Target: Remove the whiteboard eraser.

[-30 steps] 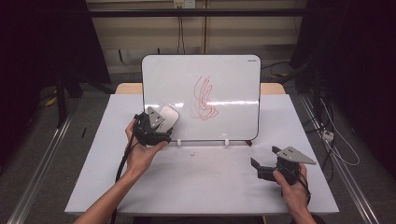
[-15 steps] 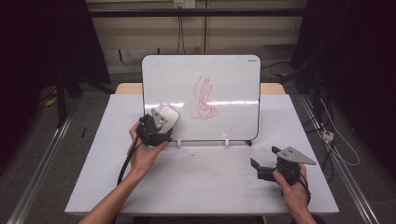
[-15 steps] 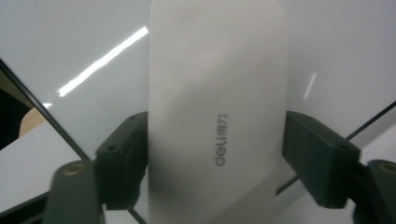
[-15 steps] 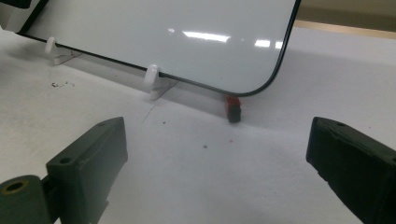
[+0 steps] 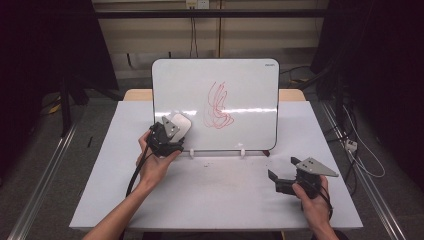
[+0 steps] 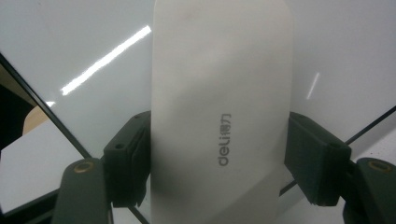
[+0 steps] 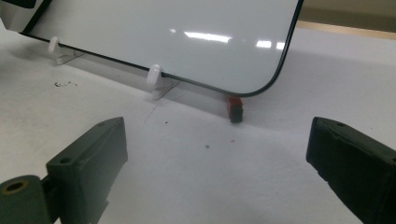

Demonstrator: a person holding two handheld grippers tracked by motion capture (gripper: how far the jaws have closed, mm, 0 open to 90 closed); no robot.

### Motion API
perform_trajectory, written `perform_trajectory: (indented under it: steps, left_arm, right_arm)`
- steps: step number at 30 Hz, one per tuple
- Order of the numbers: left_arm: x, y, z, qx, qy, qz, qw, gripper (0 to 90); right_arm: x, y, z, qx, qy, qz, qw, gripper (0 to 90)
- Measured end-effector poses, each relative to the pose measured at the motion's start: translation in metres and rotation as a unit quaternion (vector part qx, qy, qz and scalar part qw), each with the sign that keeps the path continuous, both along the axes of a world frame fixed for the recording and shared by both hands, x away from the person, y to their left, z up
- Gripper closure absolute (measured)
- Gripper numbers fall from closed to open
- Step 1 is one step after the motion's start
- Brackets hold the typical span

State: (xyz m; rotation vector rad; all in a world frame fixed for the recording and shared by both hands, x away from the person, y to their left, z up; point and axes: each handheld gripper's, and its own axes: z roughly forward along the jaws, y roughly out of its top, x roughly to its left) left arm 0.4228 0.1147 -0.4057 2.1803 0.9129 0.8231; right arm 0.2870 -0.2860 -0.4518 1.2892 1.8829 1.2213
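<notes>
The left gripper [image 5: 172, 131] has just been closing its jaws and now clamps a white eraser [image 5: 180, 125] between them. In the left gripper view the eraser [image 6: 223, 112] stands lengthwise between the two black pads [image 6: 128, 163], both pressed against its long sides, with grey "deli" lettering running up its face. Behind it lies the glossy board surface with bright streaks of reflected light.

In the high view the eraser sits against the lower left part of the whiteboard [image 5: 240, 85], at about 9 o'clock from the red scribble [image 5: 217, 106] and apart from it. The scribble, a set of looping red lines, lies just left of the board's centre. The board stands tilted back on two small white clips [image 5: 242, 151] at the far half of the white table [image 5: 210, 200]. The left hand [image 5: 155, 162] holds its gripper from below, at 6 o'clock of the eraser, with a black cable trailing toward the table's near edge.

The right gripper [image 5: 280, 181] rests low over the table at about 4 o'clock from the board, well apart from it, held by the right hand [image 5: 312, 197]. Its jaws stand released and wide, with nothing between them. In the right gripper view a small red and black block [image 7: 235, 108] lies on the table just under the board's rounded lower corner [image 7: 261, 88], at 12 o'clock from the parted jaws.
</notes>
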Motion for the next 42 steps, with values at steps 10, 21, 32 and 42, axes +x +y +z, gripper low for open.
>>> perform_trajectory:
  steps: [10,21,32,42]
  left_arm:
    - [0.003,0.006,0.002,-0.014,0.013,-0.017,0.9997,30.1]
    - [0.006,0.014,0.003,-0.046,0.029,-0.028,0.9981,30.1]
    - [-0.003,0.020,0.012,-0.076,0.017,-0.033,0.9964,31.2]
    - [-0.012,0.025,0.026,-0.100,-0.009,-0.040,0.9941,31.2]
  right_arm:
    - [0.000,0.000,0.000,-0.003,-0.002,-0.005,1.0000,5.4]
    - [0.003,0.001,0.000,0.003,0.000,-0.004,1.0000,5.4]
    - [0.003,0.003,0.000,0.000,0.001,-0.002,1.0000,5.4]
    - [0.001,0.002,0.000,0.002,-0.001,-0.001,1.0000,5.4]
